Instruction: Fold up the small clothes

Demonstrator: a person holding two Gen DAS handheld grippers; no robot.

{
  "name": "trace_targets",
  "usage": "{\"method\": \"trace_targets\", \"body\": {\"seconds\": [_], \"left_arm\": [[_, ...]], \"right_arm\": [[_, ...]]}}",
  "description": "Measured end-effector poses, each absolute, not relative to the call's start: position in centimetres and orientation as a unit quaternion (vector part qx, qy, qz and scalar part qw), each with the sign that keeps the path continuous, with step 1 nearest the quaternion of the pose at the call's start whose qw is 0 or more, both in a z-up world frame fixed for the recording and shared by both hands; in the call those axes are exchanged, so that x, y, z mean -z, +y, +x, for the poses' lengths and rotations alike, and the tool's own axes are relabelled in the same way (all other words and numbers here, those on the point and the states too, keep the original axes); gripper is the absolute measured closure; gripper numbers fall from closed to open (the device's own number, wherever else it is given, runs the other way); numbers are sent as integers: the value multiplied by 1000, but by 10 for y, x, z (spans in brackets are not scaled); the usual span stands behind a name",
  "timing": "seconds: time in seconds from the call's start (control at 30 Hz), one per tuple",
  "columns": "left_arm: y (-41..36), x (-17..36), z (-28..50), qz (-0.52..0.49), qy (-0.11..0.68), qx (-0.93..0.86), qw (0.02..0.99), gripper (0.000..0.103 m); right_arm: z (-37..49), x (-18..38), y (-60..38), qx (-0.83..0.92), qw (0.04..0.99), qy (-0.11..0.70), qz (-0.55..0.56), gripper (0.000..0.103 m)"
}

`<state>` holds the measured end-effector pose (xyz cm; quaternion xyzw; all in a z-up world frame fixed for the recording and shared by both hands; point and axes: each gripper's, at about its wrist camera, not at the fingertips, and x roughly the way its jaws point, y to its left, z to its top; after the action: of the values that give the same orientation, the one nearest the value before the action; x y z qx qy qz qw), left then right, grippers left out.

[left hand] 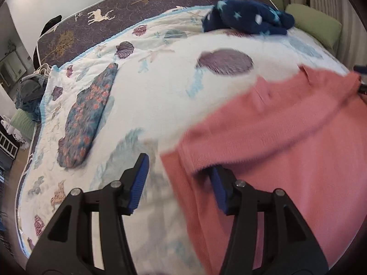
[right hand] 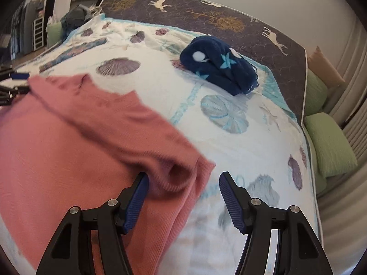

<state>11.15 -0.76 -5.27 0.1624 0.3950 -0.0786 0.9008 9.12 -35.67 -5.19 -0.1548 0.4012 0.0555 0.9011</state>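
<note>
A pink knit sweater point(left hand: 282, 137) lies on the shell-print quilt point(left hand: 160, 87), blurred by motion. My left gripper point(left hand: 179, 176) is open at the sweater's left edge; its right finger point(left hand: 220, 190) is tucked under a fold, its left finger point(left hand: 137, 183) is over bare quilt. In the right wrist view the sweater point(right hand: 68, 142) fills the left half. My right gripper point(right hand: 183, 194) is open around the sweater's right corner. The left gripper's tips point(right hand: 16, 84) show at the far left edge.
A dark blue star-print garment point(left hand: 247, 18) lies bunched at the far side, also seen in the right wrist view point(right hand: 220, 64). A folded floral cloth point(left hand: 89, 114) lies to the left. Green pillows point(right hand: 328, 144) sit beside the bed. A clothes heap point(left hand: 29, 91) sits at the bed's far corner.
</note>
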Motion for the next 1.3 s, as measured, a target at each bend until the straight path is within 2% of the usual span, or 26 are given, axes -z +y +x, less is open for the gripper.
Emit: {"method": "trace_targets", "body": {"seconds": [0.27,0.6,0.67,0.7,0.73,0.77,0.8,0.83,1.07,1.17,1.3], "left_arm": [[25,36,142,25,393,60,917,44],[27,63,151,-21,449,152,880,42],[28,68,160,-45,454,159,875,47],[28,69,163,-59,454,166,873,54],[29,70,166,-74,454,175,870,62],[29,69,168,-86,452,184,869,67],[28,68,169,-97,449,194,867,84],[27,65,169,-101,444,200,867,97],[35,15,141,-96,347,191,913,95],[45,31,156,-90,368,130,916,94],[68,60,161,-159,412,116,890,92]], "right_arm": [[136,55,-430,-13,894,433,116,38],[138,56,-438,-111,877,432,177,38],[146,61,-436,-114,870,441,187,38],[151,65,-436,-118,865,446,196,38],[154,69,-437,-119,860,451,208,41],[156,72,-436,-122,854,456,218,61],[158,76,-435,-131,845,466,228,76],[159,77,-433,-135,842,468,231,98],[132,36,-443,-152,880,369,256,99],[138,42,-446,-128,879,389,243,98],[145,70,-448,-71,863,436,245,88]]}}
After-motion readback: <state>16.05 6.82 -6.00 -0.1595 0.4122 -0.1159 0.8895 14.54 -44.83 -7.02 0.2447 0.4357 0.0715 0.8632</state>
